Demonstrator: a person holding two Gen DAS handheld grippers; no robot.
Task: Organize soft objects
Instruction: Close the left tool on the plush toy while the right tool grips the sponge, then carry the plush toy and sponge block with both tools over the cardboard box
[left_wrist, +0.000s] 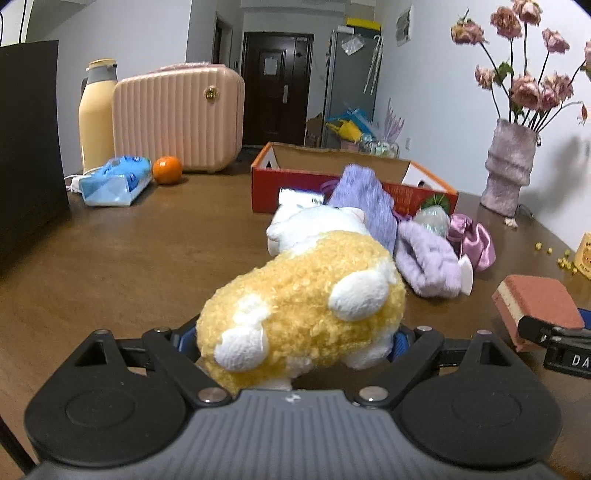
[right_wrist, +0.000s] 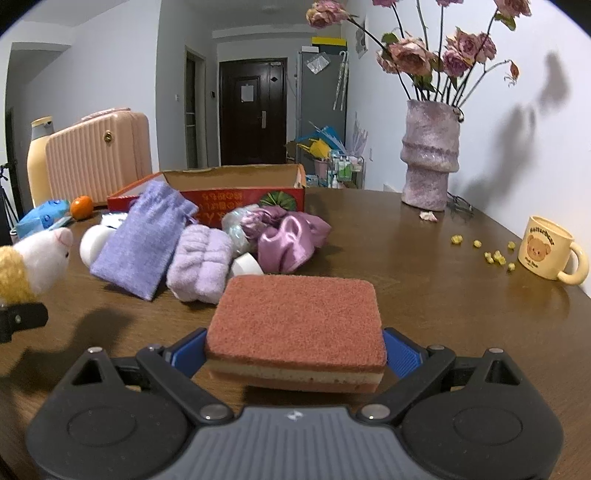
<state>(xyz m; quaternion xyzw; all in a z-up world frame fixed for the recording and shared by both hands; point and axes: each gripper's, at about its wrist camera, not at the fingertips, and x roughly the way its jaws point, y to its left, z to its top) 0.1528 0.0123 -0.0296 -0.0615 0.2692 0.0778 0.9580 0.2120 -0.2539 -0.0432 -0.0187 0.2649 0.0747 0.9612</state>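
The left gripper (left_wrist: 295, 343) holds a plush toy (left_wrist: 306, 295) between its blue pads; the jaws stand wide and press on the toy's yellow, curly body from both sides. The toy's white head points away from the camera, toward the red cardboard box (left_wrist: 332, 184). In the right wrist view the toy's underside appears clear of the surface (left_wrist: 129, 251).

The right gripper (right_wrist: 295, 354) holds a sponge (right_wrist: 295, 325), rust-coloured side up, with a pale layer visible along its near edge. The jaws are closed on its two short sides. The sponge sits level and casts a shadow on the surface beneath it.

Between the grippers and the box lies a cluster of soft items:
- a purple drawstring pouch (right_wrist: 144, 240), leaning against the box front;
- a folded lilac towel (right_wrist: 201, 262), just beside the pouch;
- a pink satin scrunchie (right_wrist: 288, 236), to the right of the towel;
- a pale crumpled item (right_wrist: 240, 221) behind the towel, too small to identify.

The box is open at the top; its contents cannot be seen from either view.

At the far left of the surface stand a pink case (left_wrist: 177, 118), a cream flask (left_wrist: 96, 110), a blue packet (left_wrist: 114, 181) and an orange (left_wrist: 167, 170). At the right stand a vase (right_wrist: 430, 155) of dried roses and a yellow mug (right_wrist: 550, 247), with small yellow crumbs (right_wrist: 495, 254) scattered near the mug.
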